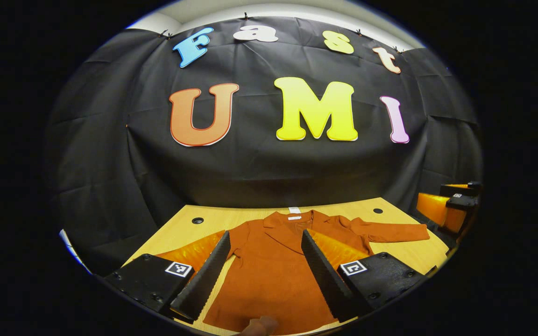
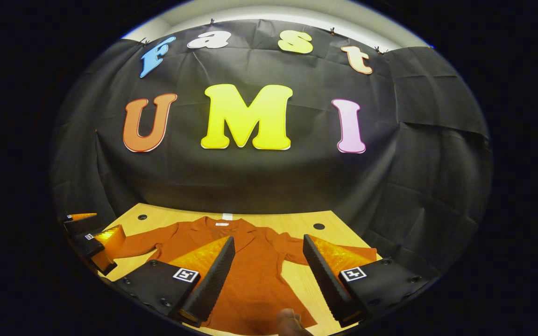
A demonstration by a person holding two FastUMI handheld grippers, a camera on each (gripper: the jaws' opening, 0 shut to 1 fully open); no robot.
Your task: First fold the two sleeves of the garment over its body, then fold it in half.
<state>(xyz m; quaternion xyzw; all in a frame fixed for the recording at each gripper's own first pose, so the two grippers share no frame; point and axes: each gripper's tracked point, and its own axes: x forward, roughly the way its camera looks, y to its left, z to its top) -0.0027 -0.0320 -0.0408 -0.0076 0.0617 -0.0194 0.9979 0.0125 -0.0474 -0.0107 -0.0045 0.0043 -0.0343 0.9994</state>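
Observation:
A rust-orange jacket [image 1: 269, 270] lies flat and face up on the wooden table [image 1: 189, 231], collar at the far side. One sleeve [image 1: 399, 232] stretches out to the right in the left gripper view. My left gripper [image 1: 264, 237] hovers open above the jacket's body, nothing between its fingers. In the right gripper view the jacket [image 2: 250, 270] shows with a sleeve [image 2: 143, 245] spread out to the left; the other sleeve [image 2: 292, 249] runs right, partly behind a finger. My right gripper [image 2: 268, 240] is open over the jacket's right half, holding nothing.
The right gripper [image 1: 456, 203] shows at the table's right edge, the left gripper [image 2: 91, 240] at its left edge. Small dark holes [image 1: 197, 220] [image 2: 319, 226] sit near the table's far corners. A fingertip [image 1: 259, 325] pokes in at the bottom. Black cloth walls the back.

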